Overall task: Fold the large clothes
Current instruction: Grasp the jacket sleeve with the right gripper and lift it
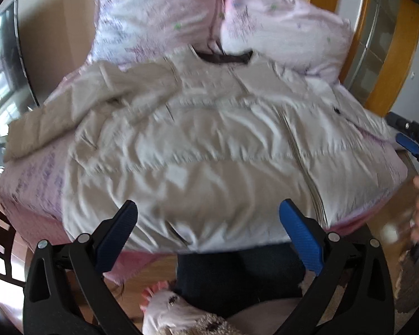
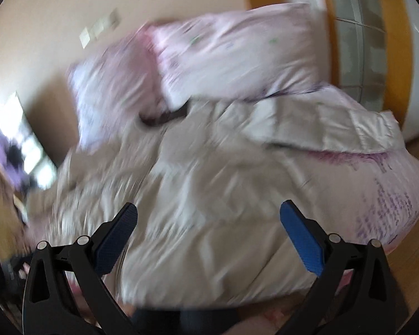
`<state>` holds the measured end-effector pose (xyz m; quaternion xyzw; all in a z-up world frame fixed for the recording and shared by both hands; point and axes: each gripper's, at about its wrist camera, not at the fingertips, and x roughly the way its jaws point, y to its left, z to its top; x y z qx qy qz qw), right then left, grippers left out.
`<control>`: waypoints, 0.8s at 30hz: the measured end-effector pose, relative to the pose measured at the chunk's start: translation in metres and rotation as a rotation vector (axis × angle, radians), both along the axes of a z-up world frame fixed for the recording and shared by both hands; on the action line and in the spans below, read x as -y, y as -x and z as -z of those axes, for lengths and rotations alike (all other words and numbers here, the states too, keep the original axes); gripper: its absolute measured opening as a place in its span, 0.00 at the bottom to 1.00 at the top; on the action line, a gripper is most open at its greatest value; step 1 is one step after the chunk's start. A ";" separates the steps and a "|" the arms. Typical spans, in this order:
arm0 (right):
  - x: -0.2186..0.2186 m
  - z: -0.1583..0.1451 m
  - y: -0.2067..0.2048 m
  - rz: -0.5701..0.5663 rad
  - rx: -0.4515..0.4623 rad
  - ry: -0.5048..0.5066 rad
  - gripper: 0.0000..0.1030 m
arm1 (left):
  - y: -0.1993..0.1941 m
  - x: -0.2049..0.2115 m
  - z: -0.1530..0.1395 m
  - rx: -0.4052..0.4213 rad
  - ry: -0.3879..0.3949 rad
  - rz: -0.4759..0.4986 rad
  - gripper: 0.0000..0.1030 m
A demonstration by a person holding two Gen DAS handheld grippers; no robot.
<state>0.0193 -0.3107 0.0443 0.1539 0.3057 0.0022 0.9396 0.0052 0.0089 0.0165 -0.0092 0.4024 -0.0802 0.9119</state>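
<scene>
A beige quilted jacket (image 1: pixel 204 145) lies spread front-up on a pink bed (image 1: pixel 33 178), zip closed, dark collar toward the pillows, one sleeve crumpled at the left. My left gripper (image 1: pixel 208 209) hangs open above the jacket's hem, holding nothing. In the right wrist view the same jacket (image 2: pixel 198 184) is blurred by motion, its right sleeve (image 2: pixel 329 128) lying out toward the bed's edge. My right gripper (image 2: pixel 208 209) is open over the lower part of the jacket, with nothing between its fingers. The right gripper also shows at the left wrist view's right edge (image 1: pixel 410 142).
Two pink patterned pillows (image 1: pixel 164 16) lean against the wall behind the jacket. A wooden door frame (image 1: pixel 399 55) stands at the right. A person's dark trousers (image 1: pixel 237 276) and fluffy slippers (image 1: pixel 176 312) are below the bed's edge, on a wooden floor. A window (image 1: pixel 0 64) is at the left.
</scene>
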 end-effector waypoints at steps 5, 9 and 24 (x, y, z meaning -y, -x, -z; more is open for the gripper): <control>0.094 0.008 -0.028 0.202 0.045 -0.268 0.99 | -0.015 -0.047 -0.016 0.129 0.149 -0.054 0.98; 0.163 0.031 -0.052 0.334 -0.018 -0.468 0.82 | -0.044 -0.087 -0.018 0.103 0.144 -0.176 0.98; 0.286 0.125 -0.083 0.715 -0.135 -0.841 0.53 | -0.120 -0.249 0.030 -0.054 0.388 -0.532 0.98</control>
